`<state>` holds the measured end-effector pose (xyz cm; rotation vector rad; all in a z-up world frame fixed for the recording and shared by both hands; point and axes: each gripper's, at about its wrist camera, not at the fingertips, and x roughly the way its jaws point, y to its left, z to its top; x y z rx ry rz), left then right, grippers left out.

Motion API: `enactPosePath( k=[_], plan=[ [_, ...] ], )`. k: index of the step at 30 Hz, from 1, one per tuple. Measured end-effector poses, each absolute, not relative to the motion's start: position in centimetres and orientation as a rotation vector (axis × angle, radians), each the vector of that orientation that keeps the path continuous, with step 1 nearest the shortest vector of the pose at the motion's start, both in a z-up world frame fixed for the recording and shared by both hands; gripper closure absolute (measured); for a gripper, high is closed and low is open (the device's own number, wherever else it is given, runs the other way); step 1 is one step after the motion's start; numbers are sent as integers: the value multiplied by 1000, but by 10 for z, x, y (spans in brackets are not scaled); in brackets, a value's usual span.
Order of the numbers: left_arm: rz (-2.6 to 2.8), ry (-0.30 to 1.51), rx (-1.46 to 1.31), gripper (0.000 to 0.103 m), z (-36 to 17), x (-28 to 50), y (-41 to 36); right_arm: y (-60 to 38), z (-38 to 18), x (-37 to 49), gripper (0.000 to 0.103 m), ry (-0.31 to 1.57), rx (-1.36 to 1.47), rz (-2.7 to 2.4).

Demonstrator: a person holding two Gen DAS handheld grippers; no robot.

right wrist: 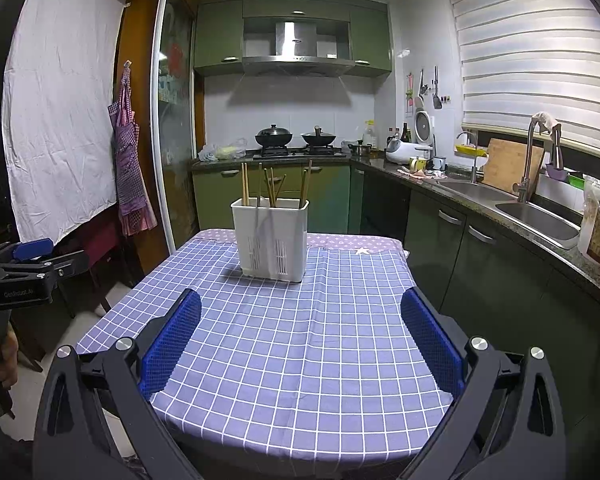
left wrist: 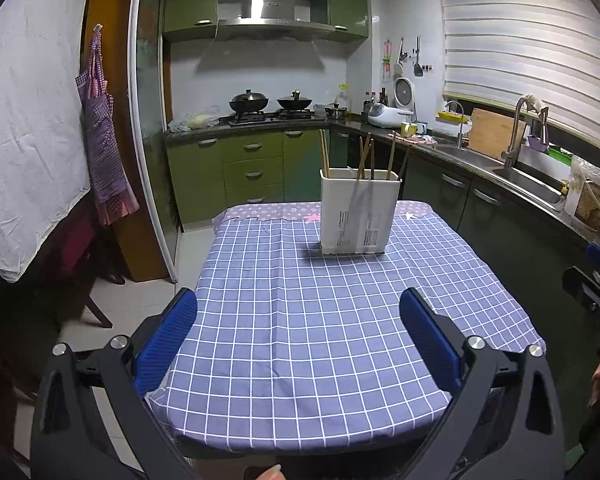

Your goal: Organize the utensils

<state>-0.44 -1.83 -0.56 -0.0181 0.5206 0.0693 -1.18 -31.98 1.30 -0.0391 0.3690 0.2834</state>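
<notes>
A white slotted utensil holder [left wrist: 358, 216] stands upright toward the far end of the table, and shows in the right wrist view [right wrist: 271, 238] too. Several wooden chopsticks [left wrist: 366, 156] [right wrist: 272, 186] stand in it, leaning at angles. My left gripper [left wrist: 298, 300] is open and empty, held above the near half of the table, well short of the holder. My right gripper [right wrist: 300, 302] is open and empty, also over the near half. The right gripper shows at the left view's right edge [left wrist: 596, 276]; the left one at the right view's left edge [right wrist: 32, 258].
The table [left wrist: 300, 340] [right wrist: 300, 340] wears a purple checked cloth. A green kitchen counter with a stove [left wrist: 268, 114] and a sink [left wrist: 520, 180] runs behind and along the right. A dark chair [left wrist: 84, 280] and a hanging apron [left wrist: 104, 144] are at the left.
</notes>
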Motion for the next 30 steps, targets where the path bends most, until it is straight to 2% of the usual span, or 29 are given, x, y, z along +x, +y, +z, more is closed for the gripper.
enactPosePath(
  k=[30],
  plan=[
    [67,524,-12,7,-9,-5,-20,-313,7,-10,5,376,-37,292]
  ],
)
